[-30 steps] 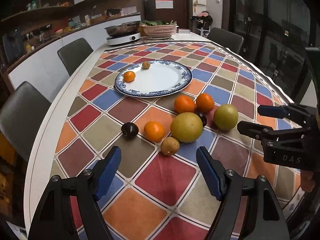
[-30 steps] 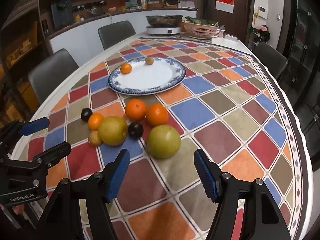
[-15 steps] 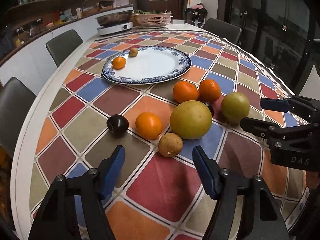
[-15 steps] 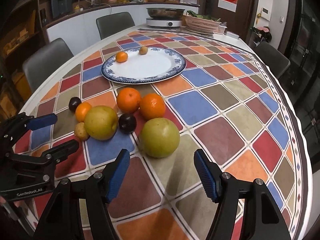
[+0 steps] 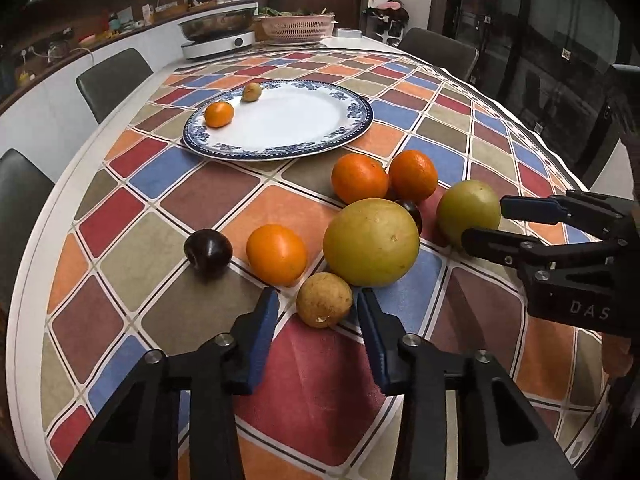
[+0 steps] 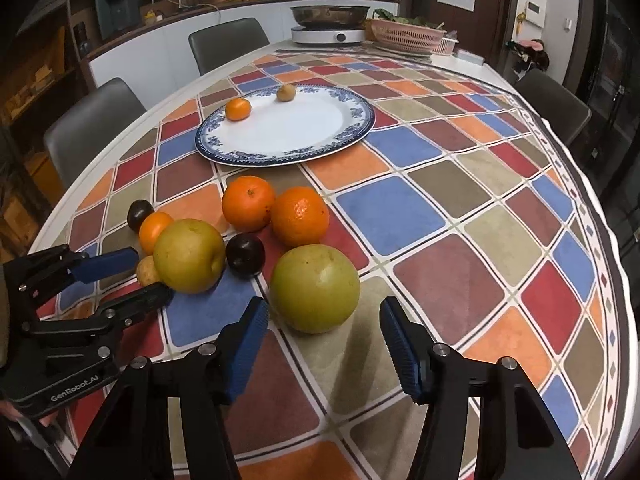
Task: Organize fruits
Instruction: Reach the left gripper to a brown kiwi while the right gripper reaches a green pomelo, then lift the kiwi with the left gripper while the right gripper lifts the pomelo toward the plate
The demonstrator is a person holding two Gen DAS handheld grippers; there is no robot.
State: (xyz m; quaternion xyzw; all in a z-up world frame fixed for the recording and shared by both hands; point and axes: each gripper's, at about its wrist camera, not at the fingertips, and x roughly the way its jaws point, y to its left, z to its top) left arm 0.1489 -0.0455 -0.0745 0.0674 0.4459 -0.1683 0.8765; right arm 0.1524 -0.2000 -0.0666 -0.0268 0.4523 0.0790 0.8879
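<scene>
Left wrist view shows the left gripper (image 5: 318, 318) with its jaws open on both sides of a small brown fruit (image 5: 324, 299), not yet touching it. This fruit looks light, firm and a little rough, so I judge a grip across its widest middle is safe. More to the right, the right gripper (image 6: 323, 326) also has open jaws, just before a big green pear (image 6: 315, 289) on the counter (image 6: 448, 280). It seems heavy, smooth and round; it may slip. The porcelain plate (image 6: 362, 120) waits behind.
</scene>
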